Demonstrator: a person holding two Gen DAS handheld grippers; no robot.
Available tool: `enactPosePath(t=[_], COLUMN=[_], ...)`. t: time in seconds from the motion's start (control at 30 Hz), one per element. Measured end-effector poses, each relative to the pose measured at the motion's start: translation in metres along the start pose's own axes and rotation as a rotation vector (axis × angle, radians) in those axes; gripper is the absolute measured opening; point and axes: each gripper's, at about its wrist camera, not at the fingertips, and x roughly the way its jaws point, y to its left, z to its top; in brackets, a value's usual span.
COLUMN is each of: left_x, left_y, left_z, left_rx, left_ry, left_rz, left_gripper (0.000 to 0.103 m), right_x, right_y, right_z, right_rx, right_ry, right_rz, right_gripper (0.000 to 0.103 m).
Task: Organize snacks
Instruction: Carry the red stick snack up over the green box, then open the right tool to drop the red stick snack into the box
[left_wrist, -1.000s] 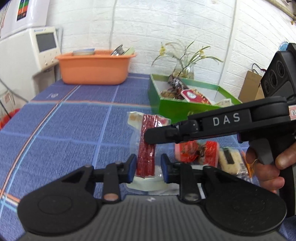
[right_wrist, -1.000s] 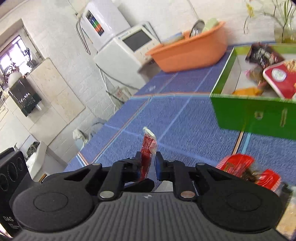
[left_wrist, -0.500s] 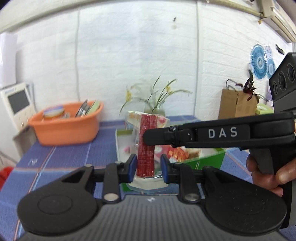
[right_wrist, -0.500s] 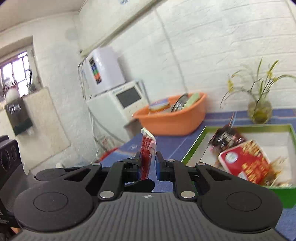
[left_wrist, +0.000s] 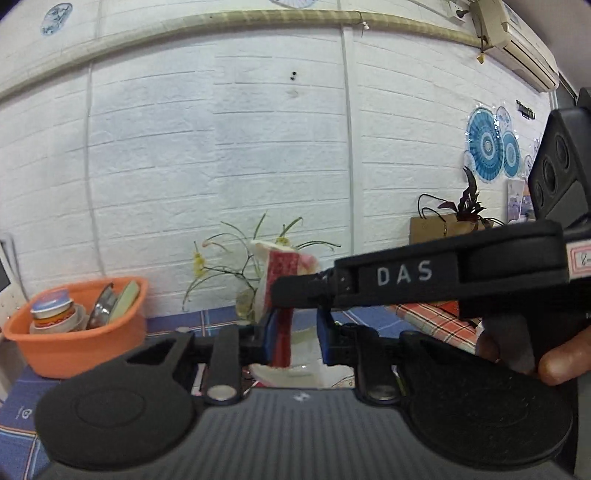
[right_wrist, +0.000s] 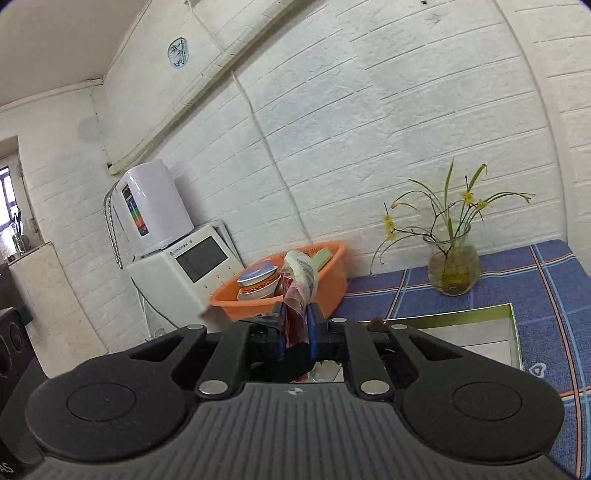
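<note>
A long red snack stick in a clear and white packet stands upright between the blue pads of my left gripper, whose jaws are closing on its lower end. My right gripper reaches in from the right, held by a hand, and pinches the same packet higher up. In the right wrist view the packet is squeezed edge-on in the right gripper, whose jaws are also closing. The packet hangs in the air above the green box, whose inside is mostly hidden behind the gripper.
An orange basin with bowls and dishes stands at the left against the white brick wall. A glass vase of yellow flowers sits on the blue checked tablecloth. A white appliance is far left, a brown paper bag far right.
Both grippers have risen with the red snack packet off the tablecloth and moved toward the green box. The views have tilted up from the table to the wall.
</note>
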Motion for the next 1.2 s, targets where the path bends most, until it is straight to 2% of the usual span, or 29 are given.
enactPosePath(t=[0.07, 0.13, 0.2, 0.37, 0.53, 0.57, 0.6, 0.63, 0.67, 0.7, 0.77, 0.87, 0.93, 0.97, 1.2], left_x=[0.017, 0.037, 0.055, 0.091, 0.113, 0.115, 0.117, 0.117, 0.115, 0.114, 0.110, 0.094, 0.077, 0.066, -0.006], left_y=[0.004, 0.015, 0.022, 0.027, 0.032, 0.033, 0.034, 0.035, 0.035, 0.036, 0.040, 0.048, 0.054, 0.058, 0.080], left_z=[0.005, 0.004, -0.006, -0.044, -0.062, -0.065, -0.067, -0.068, -0.068, -0.069, -0.068, -0.065, -0.063, -0.062, -0.079], left_rx=[-0.012, -0.067, -0.095, -0.079, -0.064, -0.065, -0.067, -0.073, -0.075, -0.075, -0.082, -0.102, -0.114, -0.117, -0.136], left_ry=[0.014, 0.061, 0.114, 0.224, 0.305, 0.312, 0.317, 0.317, 0.314, 0.312, 0.299, 0.269, 0.237, 0.223, 0.195], left_rz=[-0.006, -0.036, -0.060, -0.024, -0.020, -0.022, -0.023, -0.020, -0.020, -0.018, -0.008, -0.001, 0.009, 0.015, 0.056], left_gripper=[0.018, 0.018, 0.018, 0.018, 0.018, 0.018, 0.018, 0.019, 0.019, 0.023, 0.032, 0.040, 0.049, 0.050, 0.056], right_x=[0.006, 0.016, 0.027, 0.046, 0.058, 0.059, 0.059, 0.059, 0.059, 0.059, 0.054, 0.040, 0.029, 0.023, -0.015], right_y=[-0.014, -0.033, -0.051, -0.089, -0.120, -0.124, -0.125, -0.125, -0.125, -0.124, -0.122, -0.118, -0.114, -0.111, -0.072], right_z=[0.000, -0.002, -0.007, -0.034, -0.057, -0.060, -0.061, -0.062, -0.061, -0.061, -0.059, -0.056, -0.053, -0.053, -0.057], right_rx=[-0.003, 0.062, 0.134, 0.244, 0.350, 0.361, 0.370, 0.371, 0.360, 0.336, 0.290, 0.253, 0.229, 0.213, 0.094], right_ry=[-0.043, -0.041, -0.013, 0.065, 0.129, 0.133, 0.131, 0.127, 0.125, 0.127, 0.110, 0.056, 0.021, 0.004, -0.024], right_rz=[0.020, 0.023, 0.009, -0.044, -0.081, -0.079, -0.083, -0.100, -0.124, -0.148, -0.183, -0.214, -0.231, -0.228, -0.127], right_gripper=[0.024, 0.023, 0.022, 0.020, 0.023, 0.031, 0.044, 0.050, 0.064, 0.082, 0.096, 0.101, 0.102, 0.102, 0.103])
